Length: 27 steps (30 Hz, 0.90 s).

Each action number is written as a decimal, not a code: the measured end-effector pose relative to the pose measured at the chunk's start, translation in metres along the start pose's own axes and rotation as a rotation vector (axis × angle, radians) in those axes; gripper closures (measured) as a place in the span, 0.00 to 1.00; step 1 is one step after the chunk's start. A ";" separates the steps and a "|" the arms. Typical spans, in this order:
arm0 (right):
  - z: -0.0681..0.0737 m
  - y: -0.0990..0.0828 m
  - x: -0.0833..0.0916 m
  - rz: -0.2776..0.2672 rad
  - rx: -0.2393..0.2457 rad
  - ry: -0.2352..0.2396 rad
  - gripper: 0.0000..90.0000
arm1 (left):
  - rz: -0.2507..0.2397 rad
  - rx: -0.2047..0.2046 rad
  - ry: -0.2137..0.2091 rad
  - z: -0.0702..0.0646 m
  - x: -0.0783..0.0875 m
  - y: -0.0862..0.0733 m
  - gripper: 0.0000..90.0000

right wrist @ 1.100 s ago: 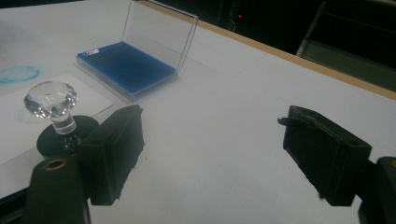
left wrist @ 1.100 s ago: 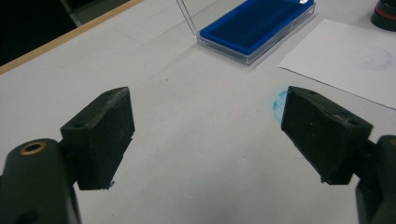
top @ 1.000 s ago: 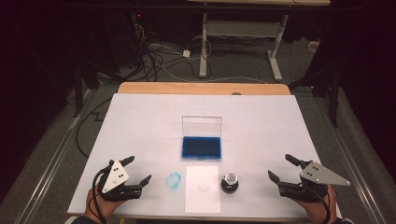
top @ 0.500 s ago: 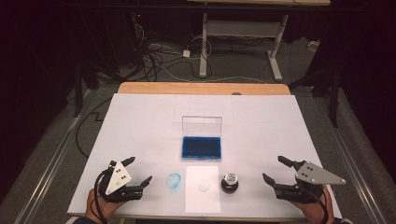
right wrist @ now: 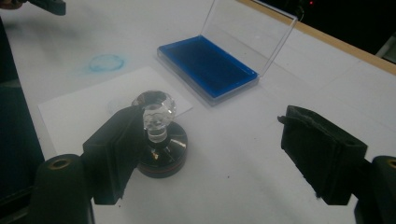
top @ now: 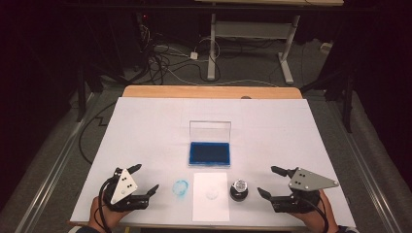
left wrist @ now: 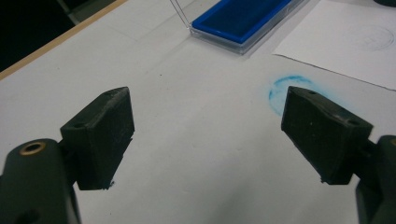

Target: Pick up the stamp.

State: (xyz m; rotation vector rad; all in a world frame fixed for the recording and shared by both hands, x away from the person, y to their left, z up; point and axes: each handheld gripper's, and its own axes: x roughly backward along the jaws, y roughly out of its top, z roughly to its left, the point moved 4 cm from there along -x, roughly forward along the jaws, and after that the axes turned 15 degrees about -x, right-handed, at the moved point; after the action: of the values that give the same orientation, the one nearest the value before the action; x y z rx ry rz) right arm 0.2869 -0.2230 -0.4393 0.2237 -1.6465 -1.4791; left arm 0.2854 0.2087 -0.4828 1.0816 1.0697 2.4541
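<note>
White-covered table [top: 145, 126] is sitting on a dim floor w/ cables behind. Stamp [top: 238, 189], crystal knob on black base, is standing upright just ahead of right gripper [top: 270, 183], near its left jaw but not touching. Right gripper's jaws are standing wide, released, nothing between the pads; they've just been shifting a bit. White paper [top: 211, 196] is lying just beyond stamp, blue ink pad [top: 209, 153] w/ clear lid up farther off. Left gripper [top: 144, 179] is resting w/ jaws spread, empty, blue ring smudge [top: 180, 188] by its right jaw.
</note>
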 end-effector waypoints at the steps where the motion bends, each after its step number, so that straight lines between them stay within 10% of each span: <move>1: 0.001 0.000 -0.002 0.009 0.005 0.002 0.24 | 0.000 0.000 0.000 0.000 0.000 0.000 0.18; 27: 0.019 0.004 -0.045 0.214 0.034 0.089 0.23 | 0.022 0.005 -0.026 -0.001 -0.004 -0.005 0.18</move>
State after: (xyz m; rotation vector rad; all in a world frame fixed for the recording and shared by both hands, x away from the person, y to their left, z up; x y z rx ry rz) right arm 0.3020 -0.1797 -0.4556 0.1258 -1.5733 -1.2636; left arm 0.2872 0.2096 -0.4890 1.1297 1.0622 2.4490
